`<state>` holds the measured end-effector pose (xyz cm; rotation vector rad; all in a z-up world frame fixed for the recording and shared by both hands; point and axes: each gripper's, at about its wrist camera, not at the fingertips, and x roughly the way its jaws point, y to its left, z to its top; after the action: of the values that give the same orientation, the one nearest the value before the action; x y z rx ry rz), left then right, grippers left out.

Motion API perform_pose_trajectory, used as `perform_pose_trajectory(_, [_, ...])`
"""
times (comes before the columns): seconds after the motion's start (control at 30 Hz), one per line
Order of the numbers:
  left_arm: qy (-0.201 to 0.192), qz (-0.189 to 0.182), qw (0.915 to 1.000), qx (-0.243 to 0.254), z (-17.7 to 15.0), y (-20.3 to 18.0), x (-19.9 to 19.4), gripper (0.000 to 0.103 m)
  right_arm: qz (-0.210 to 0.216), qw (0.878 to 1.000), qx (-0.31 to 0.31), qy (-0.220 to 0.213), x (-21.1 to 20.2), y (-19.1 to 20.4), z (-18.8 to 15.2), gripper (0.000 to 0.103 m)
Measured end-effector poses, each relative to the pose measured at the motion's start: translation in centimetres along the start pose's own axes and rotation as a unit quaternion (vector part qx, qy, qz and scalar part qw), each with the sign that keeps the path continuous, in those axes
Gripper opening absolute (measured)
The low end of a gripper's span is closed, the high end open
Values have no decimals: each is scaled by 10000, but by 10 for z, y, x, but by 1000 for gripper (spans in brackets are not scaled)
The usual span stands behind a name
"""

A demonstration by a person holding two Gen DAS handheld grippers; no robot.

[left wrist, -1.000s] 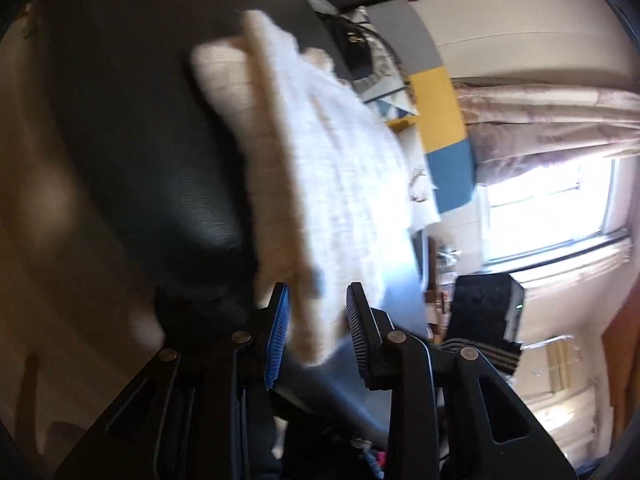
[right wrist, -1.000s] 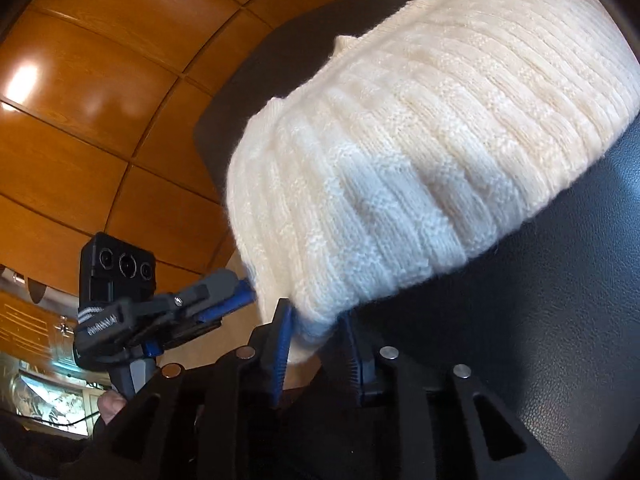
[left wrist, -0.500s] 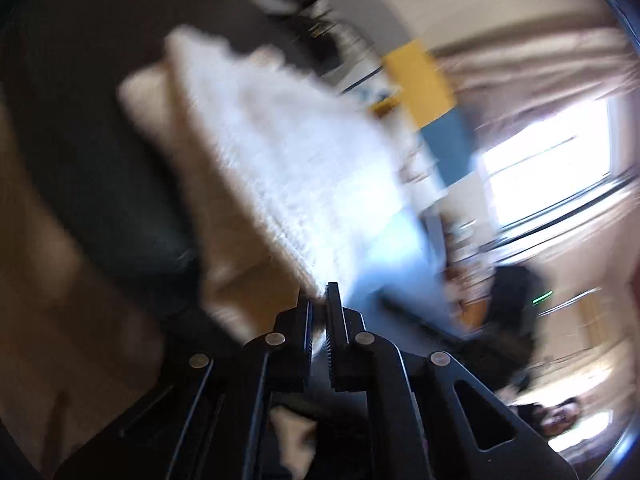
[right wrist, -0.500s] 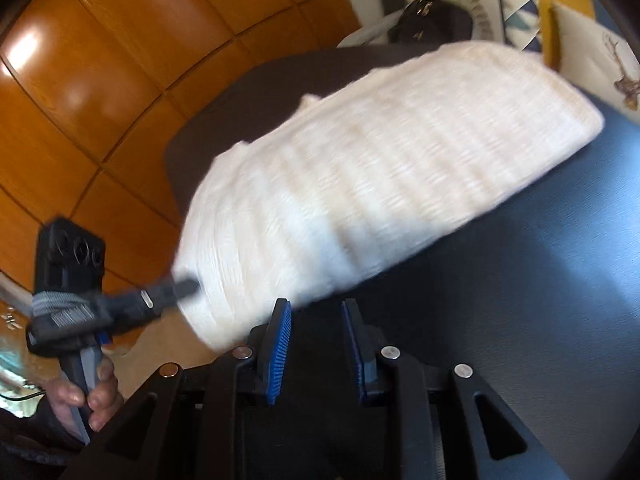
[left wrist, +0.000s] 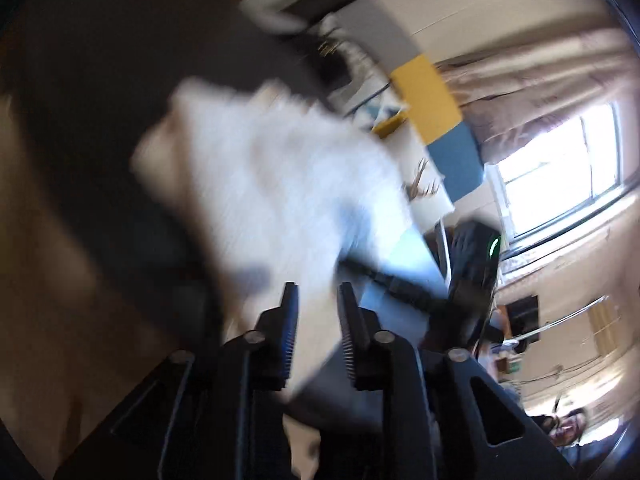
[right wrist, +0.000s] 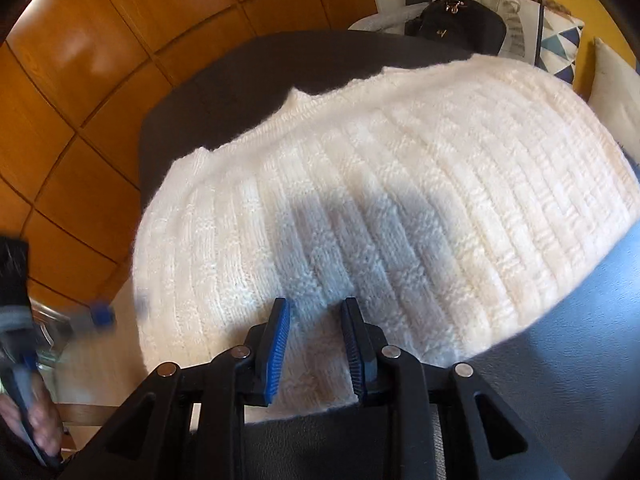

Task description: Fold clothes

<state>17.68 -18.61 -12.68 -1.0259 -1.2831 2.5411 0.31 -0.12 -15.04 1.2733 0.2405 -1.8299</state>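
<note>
Home living rm; curtained window [left wrist: 560,168], patterned cushions [right wrist: 560,40], handbag [right wrist: 460,24], wood-panel wall [right wrist: 100,60].

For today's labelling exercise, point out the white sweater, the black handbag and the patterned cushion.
white sweater [right wrist: 400,208]: right wrist view, middle of the ribbed knit.
black handbag [right wrist: 460,26]: right wrist view, front of the bag's body.
patterned cushion [right wrist: 560,46]: right wrist view, blue triangle print.

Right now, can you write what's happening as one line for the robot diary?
stage: folding | white knit sweater: folded, flat on dark table | left gripper: jaws opening, above sweater edge | right gripper: open, nothing gripped
</note>
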Motion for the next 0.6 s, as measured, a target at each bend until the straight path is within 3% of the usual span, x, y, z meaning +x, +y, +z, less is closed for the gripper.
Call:
perform_pose_trajectory(0.07, [-162, 340, 9992, 140, 23, -2, 14, 26, 89, 9999, -6, -86, -10, -3, 4, 26])
perform_pose_trajectory(0.13, [-170, 1144, 9932, 128, 38, 9, 30, 26, 75, 9995, -29, -302, -24, -10, 7, 27])
perform_pose_trajectory(0.2, [95, 1872, 9823, -45, 38, 30, 46, 25, -65, 9994, 24, -340, -24, -22, 10, 28])
perform_pose_trajectory(0.3, [13, 1851, 9827, -76, 27, 41, 37, 20, 95, 9999, 98, 33, -6, -38, 1, 28])
perform_pose_trajectory(0.4, [-172, 1657, 9860, -120, 30, 28, 30, 20, 875, 9954, 395, -52, -17, -60, 2, 28])
perform_pose_trajectory(0.5, [-325, 1275, 9911, -199, 39, 16, 25, 20, 1702, 9778, 1073, -577, -52, -114, 8, 28])
perform_pose_trajectory(0.57, [-310, 1203, 9922, -42, 48, 7, 28, 24, 1730, 9700, 1397, -983, -80, -159, 13, 31])
perform_pose_trajectory(0.6, [-316, 1198, 9923, 71, 52, 2, 31, 25, 1513, 9713, 1465, -1105, -93, -181, 16, 33])
